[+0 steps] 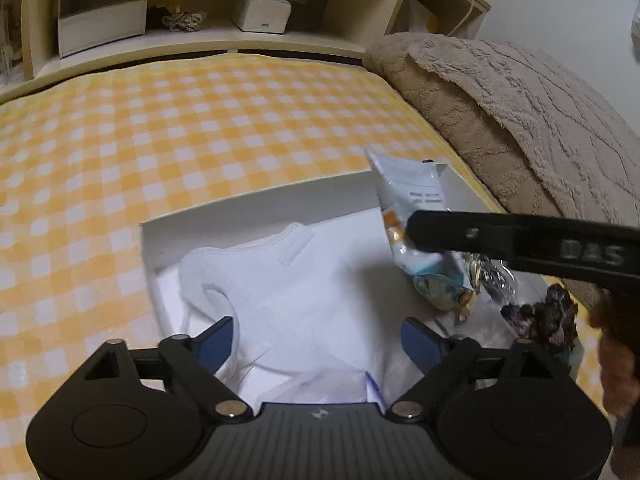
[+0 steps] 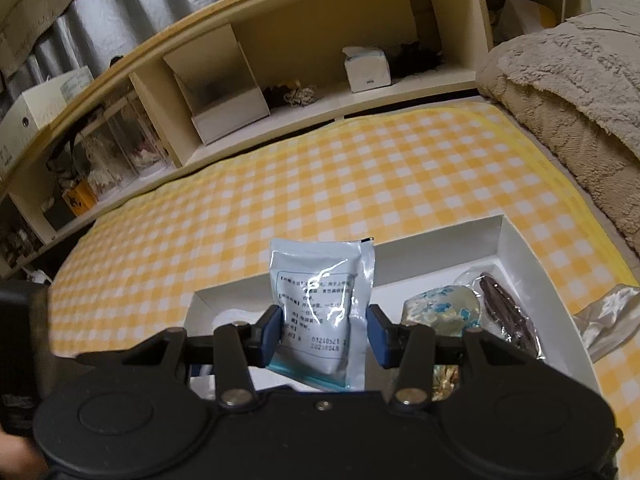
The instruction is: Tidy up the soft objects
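Nearest in the left wrist view, the left gripper (image 1: 316, 340) stands wide open over the white cloth (image 1: 288, 300), which lies loose in the near half of the white box (image 1: 256, 206); nothing is between its pads.

In the right wrist view, the right gripper (image 2: 324, 330) is clamped on the lower part of a pale sealed pouch (image 2: 320, 300), held above the box's (image 2: 440, 240) inside.

As I judge it, the step in hand is setting this pouch down in the box. To do it well, lower it onto the bare floor at about 12 o'clock from the cloth, clear of the snack packets (image 2: 460, 312) at 3 o'clock, tip it flat, then let go.

The pouch's long axis runs upright, leaning slightly; its sealed top edge points to 12 o'clock, toward the checked sheet (image 2: 320, 184) and the shelf (image 2: 360, 96) beyond.
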